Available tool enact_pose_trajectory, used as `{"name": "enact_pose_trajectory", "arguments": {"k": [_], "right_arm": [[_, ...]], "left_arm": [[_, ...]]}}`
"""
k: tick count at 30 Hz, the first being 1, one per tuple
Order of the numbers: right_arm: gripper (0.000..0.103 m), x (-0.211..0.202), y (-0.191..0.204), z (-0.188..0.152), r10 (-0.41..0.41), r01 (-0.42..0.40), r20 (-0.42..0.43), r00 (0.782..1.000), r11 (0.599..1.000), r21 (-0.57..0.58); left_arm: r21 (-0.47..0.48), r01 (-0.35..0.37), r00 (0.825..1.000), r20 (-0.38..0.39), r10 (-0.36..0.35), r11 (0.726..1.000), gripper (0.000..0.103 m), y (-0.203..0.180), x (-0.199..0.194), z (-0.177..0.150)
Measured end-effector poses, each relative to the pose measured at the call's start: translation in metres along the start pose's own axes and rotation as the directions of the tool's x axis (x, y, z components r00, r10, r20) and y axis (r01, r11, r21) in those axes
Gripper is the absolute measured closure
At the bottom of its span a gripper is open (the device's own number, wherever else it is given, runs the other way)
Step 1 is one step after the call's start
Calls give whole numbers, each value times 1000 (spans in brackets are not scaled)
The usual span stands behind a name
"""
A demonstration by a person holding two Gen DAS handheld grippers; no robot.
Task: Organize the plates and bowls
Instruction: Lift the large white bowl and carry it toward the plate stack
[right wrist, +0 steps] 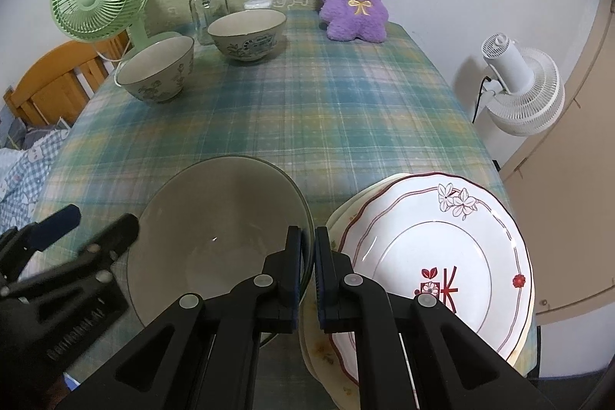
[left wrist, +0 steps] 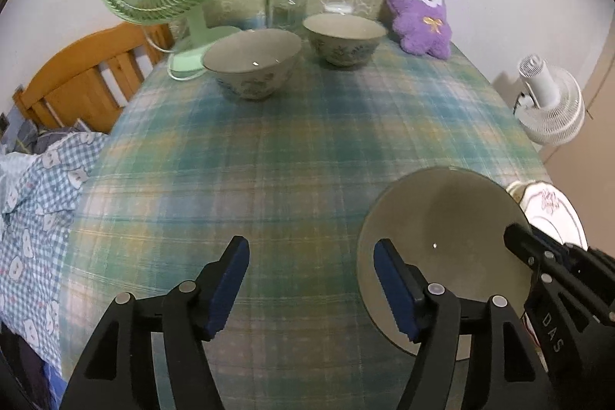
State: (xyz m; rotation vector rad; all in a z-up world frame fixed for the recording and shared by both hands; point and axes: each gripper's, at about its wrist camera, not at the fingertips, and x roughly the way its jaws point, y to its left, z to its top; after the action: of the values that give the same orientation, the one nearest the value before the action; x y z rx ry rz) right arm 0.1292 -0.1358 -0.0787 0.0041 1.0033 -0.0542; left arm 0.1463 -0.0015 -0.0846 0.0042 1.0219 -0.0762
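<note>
Plates (right wrist: 434, 256) lay stacked. The right gripper (right wrist: 307, 279) pinched a bowl (right wrist: 215, 237) by its rim; the left gripper (left wrist: 309, 279) hung wide, holding nothing. Two far bowls (right wrist: 157, 68) remained unstacked.

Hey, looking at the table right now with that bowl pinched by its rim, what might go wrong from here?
1. The right gripper holds the near bowl only by a thin bit of rim; it may tilt or slip.
2. That bowl sits close to the plate stack, so swinging it right could knock the plates, which lie near the table edge.
3. The left gripper is open and empty, giving no support.
</note>
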Motion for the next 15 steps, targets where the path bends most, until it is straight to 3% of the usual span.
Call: {"name": "enact_pose_trajectory", "arguments": {"k": [1, 3, 7, 9, 15], "right_arm": [[94, 0, 0, 0, -1, 1, 0, 1000, 1000, 1], [94, 0, -1, -1, -5, 5, -1, 1000, 1000, 5], [94, 1, 0, -1, -12, 12, 0, 1000, 1000, 10], [94, 0, 1, -1, -15, 15, 3, 1000, 1000, 9], [94, 0, 1, -2, -26, 26, -9, 1000, 1000, 12]], "left_arm": [[3, 10, 1000, -4, -10, 1000, 41, -2, 3, -1], [12, 26, 1000, -14, -26, 1000, 59, -4, 8, -1], [15, 68, 997, -41, -68, 998, 74, -11, 18, -4], [31, 90, 995, -56, -88, 996, 89, -16, 21, -6], [26, 97, 994, -52, -96, 995, 92, -18, 19, -5]]}}
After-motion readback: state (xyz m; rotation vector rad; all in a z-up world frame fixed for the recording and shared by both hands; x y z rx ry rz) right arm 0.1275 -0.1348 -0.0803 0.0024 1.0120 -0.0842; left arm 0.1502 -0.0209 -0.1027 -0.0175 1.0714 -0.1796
